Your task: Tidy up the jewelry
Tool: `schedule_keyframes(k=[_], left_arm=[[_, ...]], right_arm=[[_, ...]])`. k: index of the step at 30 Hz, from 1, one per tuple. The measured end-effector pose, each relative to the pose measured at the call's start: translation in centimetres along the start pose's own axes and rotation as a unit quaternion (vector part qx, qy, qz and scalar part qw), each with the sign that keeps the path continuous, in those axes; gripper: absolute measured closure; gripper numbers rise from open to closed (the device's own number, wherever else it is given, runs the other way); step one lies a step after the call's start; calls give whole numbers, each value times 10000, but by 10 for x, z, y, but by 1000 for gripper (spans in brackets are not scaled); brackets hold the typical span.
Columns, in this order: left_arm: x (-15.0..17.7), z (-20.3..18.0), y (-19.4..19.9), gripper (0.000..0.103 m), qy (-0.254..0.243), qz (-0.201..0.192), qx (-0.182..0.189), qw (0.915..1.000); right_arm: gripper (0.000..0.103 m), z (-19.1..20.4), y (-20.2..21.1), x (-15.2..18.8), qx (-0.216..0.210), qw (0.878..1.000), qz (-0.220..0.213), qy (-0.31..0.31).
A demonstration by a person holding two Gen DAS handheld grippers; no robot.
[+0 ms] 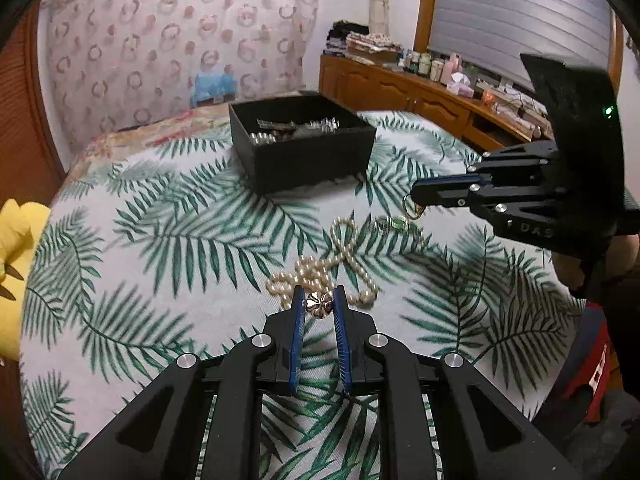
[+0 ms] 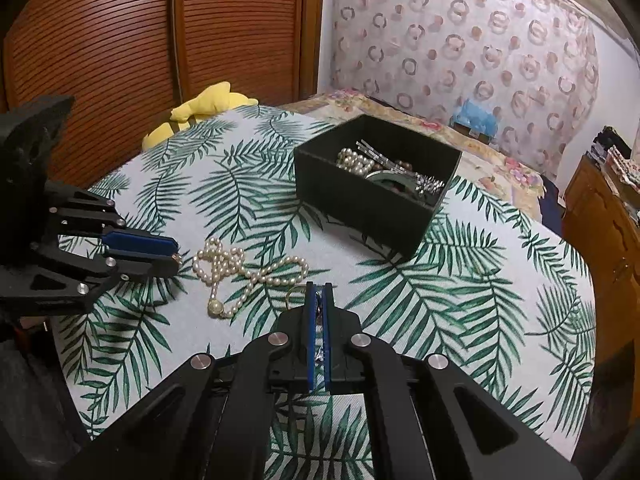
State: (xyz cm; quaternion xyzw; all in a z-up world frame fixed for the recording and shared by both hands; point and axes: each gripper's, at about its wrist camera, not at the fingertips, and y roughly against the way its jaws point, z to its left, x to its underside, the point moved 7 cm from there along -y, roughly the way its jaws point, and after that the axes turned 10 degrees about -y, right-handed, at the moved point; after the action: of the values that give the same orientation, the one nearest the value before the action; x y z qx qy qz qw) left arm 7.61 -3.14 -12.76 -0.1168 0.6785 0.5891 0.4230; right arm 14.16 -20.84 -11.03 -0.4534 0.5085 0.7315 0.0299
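My left gripper (image 1: pixel 319 292) is low over the leaf-print cloth, shut on a small rose-gold flower-shaped piece (image 1: pixel 319 302) held between its blue pads. A tangled pearl necklace (image 1: pixel 320 268) (image 2: pixel 240 274) lies just beyond it. My right gripper (image 2: pixel 319 286) is shut, and a gold hoop (image 2: pixel 294 294) sticks out at its tip. In the left wrist view that gripper (image 1: pixel 416 195) hovers above the cloth with the hoop (image 1: pixel 412 205) dangling. A small green ring (image 1: pixel 398 222) lies under it. The black box (image 1: pixel 304 160) (image 2: pixel 360 208) behind holds pearls and silvery pieces. The left gripper (image 2: pixel 176 256) shows at the left.
The cloth (image 1: pixel 160 240) covers a bed. A yellow plush toy (image 2: pixel 208 100) lies at its far left edge by wooden louvred doors (image 2: pixel 120 40). A wooden cabinet (image 1: pixel 400 88) crowded with small items runs along the right. A person's dark and red clothing (image 1: pixel 592 360) is at the right.
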Motion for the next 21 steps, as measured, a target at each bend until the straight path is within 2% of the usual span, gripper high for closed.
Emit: schedule_keyframes(k=[8, 21], left_arm=[[-30, 12, 5, 90, -62, -228, -148, 9996], [-75, 27, -1, 90, -75, -519, -274, 9982]], right_arm=[[100, -13, 3, -28, 84, 9998, -193, -69], [100, -39, -15, -81, 236, 9983, -416, -322]])
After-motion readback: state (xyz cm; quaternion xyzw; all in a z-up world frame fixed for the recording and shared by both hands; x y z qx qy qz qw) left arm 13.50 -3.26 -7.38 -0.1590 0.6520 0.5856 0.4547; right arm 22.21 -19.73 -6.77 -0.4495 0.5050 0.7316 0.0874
